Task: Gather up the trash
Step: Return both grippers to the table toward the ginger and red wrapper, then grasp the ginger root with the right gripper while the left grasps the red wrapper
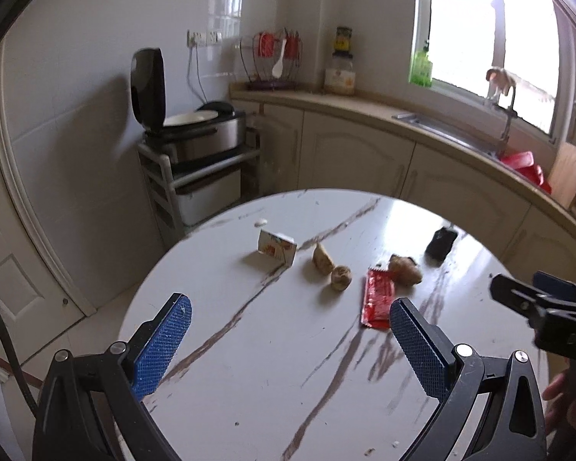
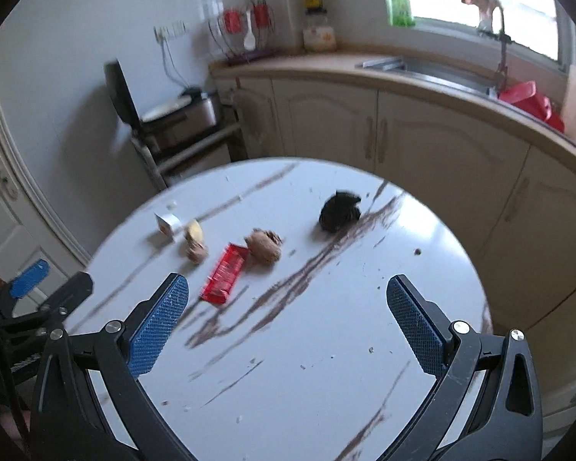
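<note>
Trash: red wrapper (image 1: 378, 299) on round table (image 1: 249, 384) | left tool (image 1: 290, 340) wide | right tool (image 2: 288, 322) wide

Marble table (image 2: 326, 345) — scattered trash (image 2: 226, 276)

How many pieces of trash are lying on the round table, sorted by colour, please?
Red wrapper: 1
Black crumpled piece: 1
White small carton: 1
Brown crumpled scraps: 3
Total: 6, all loose on the table; both tongs are open and empty.
</note>
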Action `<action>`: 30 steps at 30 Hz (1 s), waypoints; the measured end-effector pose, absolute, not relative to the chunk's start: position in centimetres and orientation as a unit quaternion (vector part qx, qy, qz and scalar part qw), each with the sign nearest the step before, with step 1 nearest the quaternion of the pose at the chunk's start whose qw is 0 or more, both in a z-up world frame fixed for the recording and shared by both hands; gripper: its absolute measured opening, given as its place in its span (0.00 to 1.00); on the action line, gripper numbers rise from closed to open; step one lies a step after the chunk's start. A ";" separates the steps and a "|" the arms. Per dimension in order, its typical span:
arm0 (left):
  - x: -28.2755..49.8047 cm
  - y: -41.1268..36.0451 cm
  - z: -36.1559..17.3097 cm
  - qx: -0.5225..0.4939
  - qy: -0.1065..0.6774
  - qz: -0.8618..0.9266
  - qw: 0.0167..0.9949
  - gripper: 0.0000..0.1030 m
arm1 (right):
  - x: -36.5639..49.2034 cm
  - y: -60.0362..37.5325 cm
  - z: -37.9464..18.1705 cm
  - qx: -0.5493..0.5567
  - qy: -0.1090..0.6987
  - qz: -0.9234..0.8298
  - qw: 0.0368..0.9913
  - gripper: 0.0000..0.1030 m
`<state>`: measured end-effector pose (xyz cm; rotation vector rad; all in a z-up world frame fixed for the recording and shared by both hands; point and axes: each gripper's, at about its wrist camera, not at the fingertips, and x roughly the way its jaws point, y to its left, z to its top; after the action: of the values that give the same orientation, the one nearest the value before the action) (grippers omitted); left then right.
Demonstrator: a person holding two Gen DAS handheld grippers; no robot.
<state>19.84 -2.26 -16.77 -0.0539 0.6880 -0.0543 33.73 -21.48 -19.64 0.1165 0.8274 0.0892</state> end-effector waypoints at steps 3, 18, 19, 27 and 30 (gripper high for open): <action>22.1 -2.3 -17.9 -0.026 0.354 -0.034 0.934 0.99 | 35.7 -21.0 -21.6 0.045 0.421 0.048 0.905 1.00; 31.2 -3.3 -20.9 -0.029 0.402 -0.066 0.913 0.99 | 44.8 -20.0 -28.0 0.019 0.485 0.078 0.871 0.85; 31.7 -3.3 -21.0 -0.029 0.403 -0.068 0.912 0.99 | 45.2 -19.8 -28.5 0.016 0.491 0.081 0.867 0.77; 33.9 -5.1 -22.3 -0.021 0.417 -0.087 0.905 0.99 | 45.1 -19.5 -28.8 0.026 0.483 0.120 0.867 0.29; 34.6 -6.0 -22.5 -0.023 0.421 -0.099 0.901 0.99 | 44.5 -20.1 -28.7 0.036 0.480 0.124 0.868 0.29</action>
<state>34.64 -6.03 -22.47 -0.0467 0.8712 -0.2043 44.46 -20.06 -28.66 0.0756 1.0052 0.2588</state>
